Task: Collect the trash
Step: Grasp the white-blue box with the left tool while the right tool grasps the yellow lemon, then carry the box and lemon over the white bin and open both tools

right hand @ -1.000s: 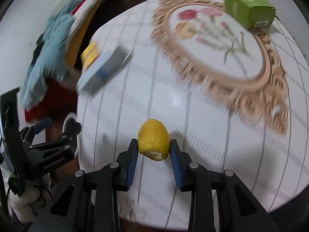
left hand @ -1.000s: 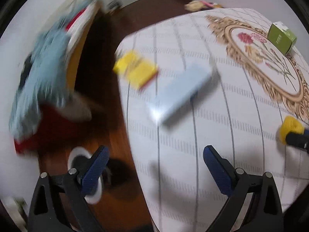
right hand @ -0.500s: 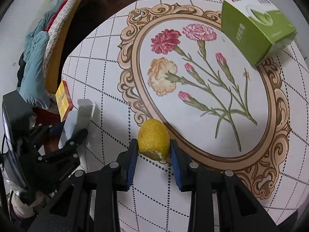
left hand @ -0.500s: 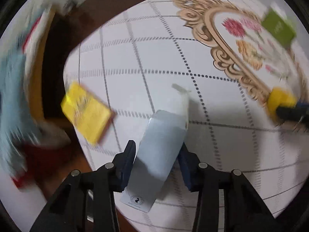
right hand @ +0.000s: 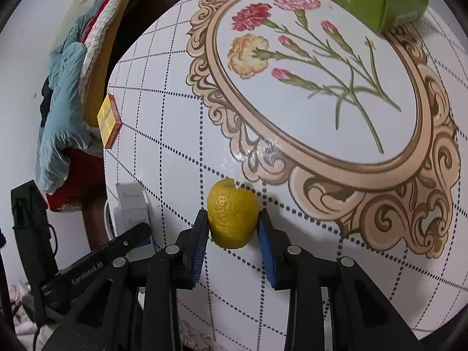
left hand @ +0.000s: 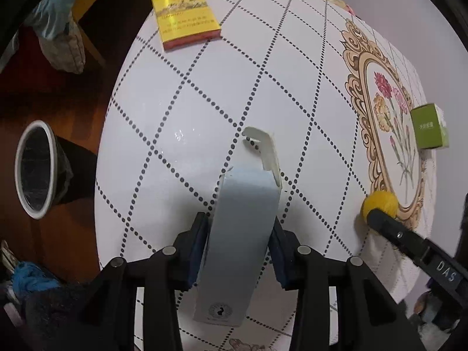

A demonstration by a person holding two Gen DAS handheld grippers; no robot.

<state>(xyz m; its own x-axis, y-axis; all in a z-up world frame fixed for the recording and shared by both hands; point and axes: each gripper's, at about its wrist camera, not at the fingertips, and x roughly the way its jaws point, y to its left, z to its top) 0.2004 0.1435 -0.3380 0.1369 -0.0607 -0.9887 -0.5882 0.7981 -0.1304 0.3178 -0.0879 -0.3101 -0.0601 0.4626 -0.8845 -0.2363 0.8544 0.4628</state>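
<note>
The left gripper (left hand: 239, 234) is clamping a pale blue carton (left hand: 239, 234) with its torn white flap open; the right gripper (right hand: 232, 225) is squeezing a dimpled yellow lemon peel (right hand: 232, 216) over the worktop (left hand: 175, 102).

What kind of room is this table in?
Probably a lived-in home, perhaps a bedroom. The round white table wears a flower-printed plastic cover, light blue bedding is heaped on furniture beside it, and a lined black waste bin stands on dark wooden floor.
</note>
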